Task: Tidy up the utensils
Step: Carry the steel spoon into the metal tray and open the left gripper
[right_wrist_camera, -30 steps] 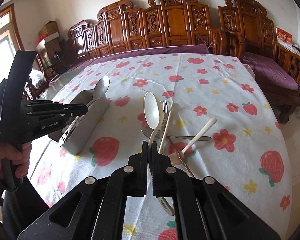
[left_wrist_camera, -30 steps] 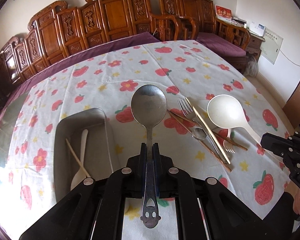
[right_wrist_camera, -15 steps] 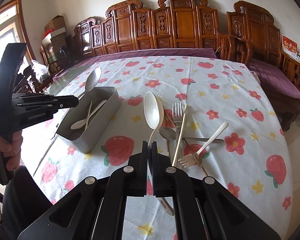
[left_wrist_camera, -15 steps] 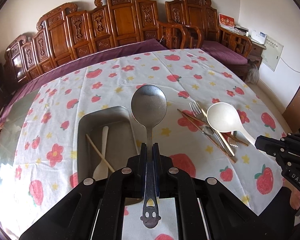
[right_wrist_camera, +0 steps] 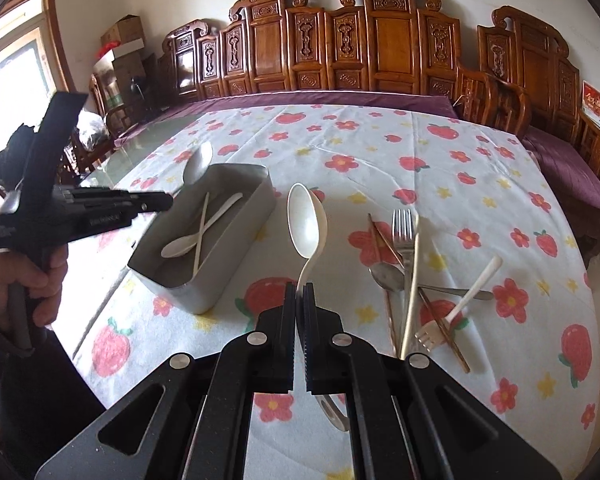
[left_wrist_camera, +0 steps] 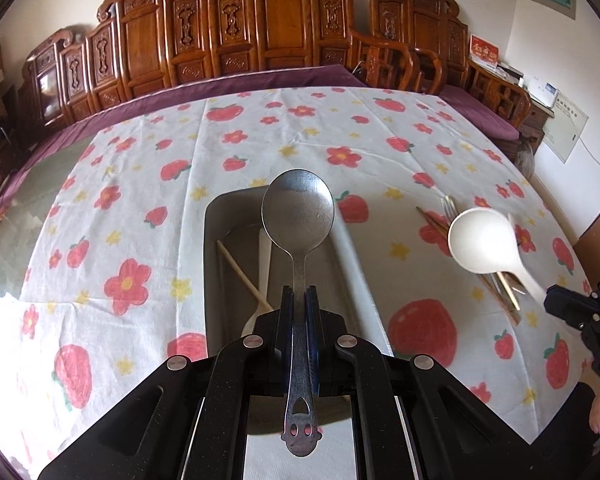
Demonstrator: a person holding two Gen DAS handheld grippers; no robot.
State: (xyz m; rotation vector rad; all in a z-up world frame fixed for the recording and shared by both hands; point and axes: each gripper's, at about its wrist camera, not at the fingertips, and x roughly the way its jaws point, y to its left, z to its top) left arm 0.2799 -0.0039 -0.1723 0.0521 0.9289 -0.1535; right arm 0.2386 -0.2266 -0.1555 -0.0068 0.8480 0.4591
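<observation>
My left gripper (left_wrist_camera: 299,293) is shut on the handle of a metal spoon (left_wrist_camera: 298,208), whose bowl hangs over the far end of the grey tray (left_wrist_camera: 212,264). A white spoon (left_wrist_camera: 263,268) and a wooden chopstick (left_wrist_camera: 242,274) lie crossed inside the tray. My right gripper (right_wrist_camera: 299,290) is shut on a white plastic spoon (right_wrist_camera: 308,220), held above the tablecloth just right of the tray (right_wrist_camera: 228,268). In the right wrist view the left gripper (right_wrist_camera: 166,201) reaches in from the left, with the metal spoon (right_wrist_camera: 198,167) beyond the tray's far rim.
Loose utensils lie to the right: a metal fork (right_wrist_camera: 404,228), a metal spoon (right_wrist_camera: 388,276), a white plastic fork (right_wrist_camera: 460,308) and brown chopsticks (right_wrist_camera: 386,242). Carved wooden chairs (right_wrist_camera: 380,48) line the far side. A hand (right_wrist_camera: 32,280) grips the left tool.
Both grippers have moved left across the table. The metal spoon now hangs over the tray instead of beside it, and the white spoon has come closer to the tray.
</observation>
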